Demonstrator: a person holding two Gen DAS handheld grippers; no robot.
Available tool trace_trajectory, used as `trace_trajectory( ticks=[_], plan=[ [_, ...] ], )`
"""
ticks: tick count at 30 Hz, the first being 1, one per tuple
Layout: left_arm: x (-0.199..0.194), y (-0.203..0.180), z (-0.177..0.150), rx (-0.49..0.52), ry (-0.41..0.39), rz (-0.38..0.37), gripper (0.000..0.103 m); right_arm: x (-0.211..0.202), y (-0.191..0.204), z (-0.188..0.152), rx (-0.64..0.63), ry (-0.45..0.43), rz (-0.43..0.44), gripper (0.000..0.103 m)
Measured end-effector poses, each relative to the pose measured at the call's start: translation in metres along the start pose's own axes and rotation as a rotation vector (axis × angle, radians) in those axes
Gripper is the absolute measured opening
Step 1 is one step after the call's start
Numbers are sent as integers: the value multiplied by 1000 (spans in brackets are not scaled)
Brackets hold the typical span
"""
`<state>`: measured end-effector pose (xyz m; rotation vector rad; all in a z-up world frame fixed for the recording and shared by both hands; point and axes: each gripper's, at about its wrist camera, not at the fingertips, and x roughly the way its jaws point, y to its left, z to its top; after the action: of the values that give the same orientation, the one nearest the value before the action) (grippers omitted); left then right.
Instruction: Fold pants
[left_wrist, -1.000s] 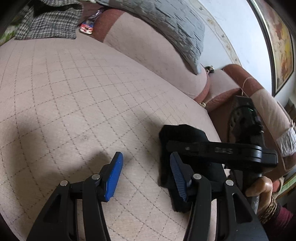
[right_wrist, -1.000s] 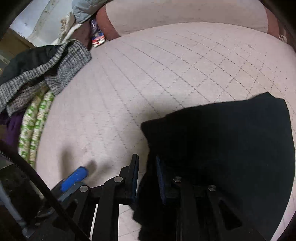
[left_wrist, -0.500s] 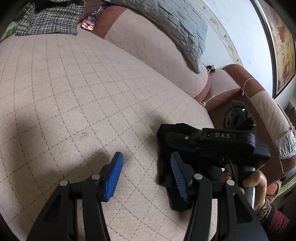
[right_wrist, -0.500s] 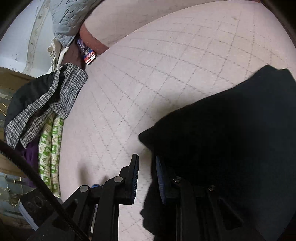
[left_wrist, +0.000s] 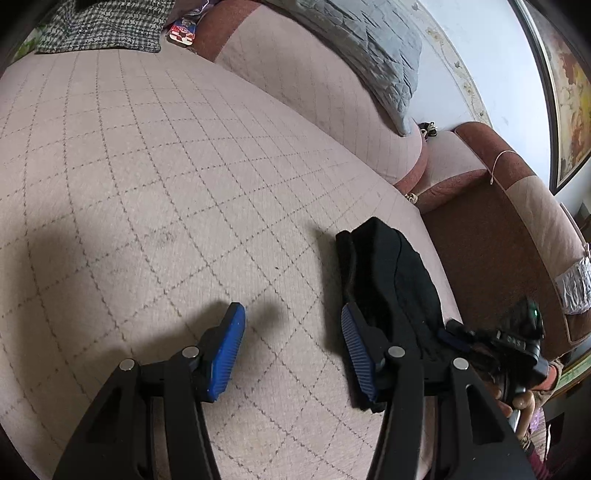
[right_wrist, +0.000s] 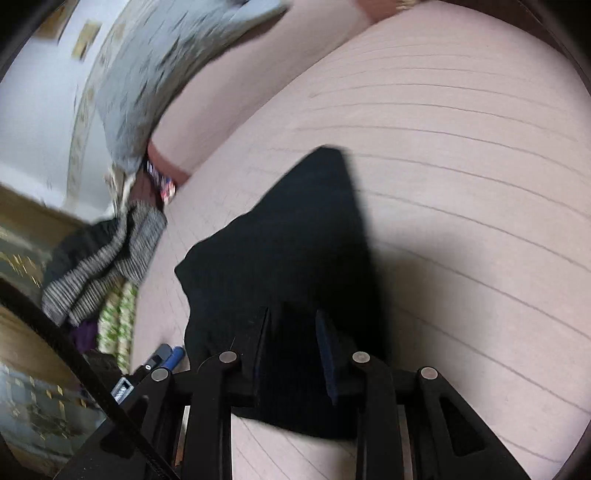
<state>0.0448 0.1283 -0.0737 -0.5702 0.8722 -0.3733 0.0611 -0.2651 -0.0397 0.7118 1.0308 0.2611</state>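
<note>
A: Where are the folded black fabric pants (left_wrist: 391, 280)?

B: They lie in a compact bundle on the pale pink quilted sofa seat (left_wrist: 177, 177) with its dark diamond stitching, at the near right of the seat, close to its right edge, in the left wrist view.

A: And the left gripper (left_wrist: 291, 350)?

B: Its jaws stand spread over bare seat, with nothing between the blue ribbed pads (left_wrist: 229, 350). The right pad sits just beside the near left edge of the pants; I cannot tell whether it touches the cloth.

A: The right gripper (right_wrist: 291, 354)?

B: In its own blurred view the jaws are opening, with the black pants (right_wrist: 288, 258) between them. Black on black there, so I cannot tell whether the pads press the cloth. From the left wrist view it shows at the near right, held by a hand (left_wrist: 517, 391), at the near end of the bundle.

A: Anything else around?

B: A grey quilted cushion (left_wrist: 369, 48) leans on the sofa back at the far side. A black-and-white houndstooth garment (left_wrist: 103, 26) lies at the far left of the seat, with a green-and-white patterned cloth (right_wrist: 118, 317) near it. A gold-toned framed picture (left_wrist: 569, 99) hangs on the wall at right.
</note>
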Motion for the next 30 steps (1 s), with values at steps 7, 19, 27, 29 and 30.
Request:
trace_trajectory(
  ticks=[7, 19, 27, 29, 30],
  plan=[
    [-14, -23, -10, 68, -45, 68, 53, -41, -32, -2, 47, -80, -38, 37],
    [29, -129, -4, 229, 62, -33, 58, -24, -13, -5, 45, 35, 375, 37],
    [78, -128, -3, 248, 132, 106, 58, 5, -50, -20, 190, 131, 418, 16],
    [73, -131, -2, 248, 140, 102, 58, -7, -37, -14, 131, 98, 392, 22],
    [67, -132, -2, 240, 145, 85, 58, -14, -31, -10, 100, 76, 374, 29]
  ],
)
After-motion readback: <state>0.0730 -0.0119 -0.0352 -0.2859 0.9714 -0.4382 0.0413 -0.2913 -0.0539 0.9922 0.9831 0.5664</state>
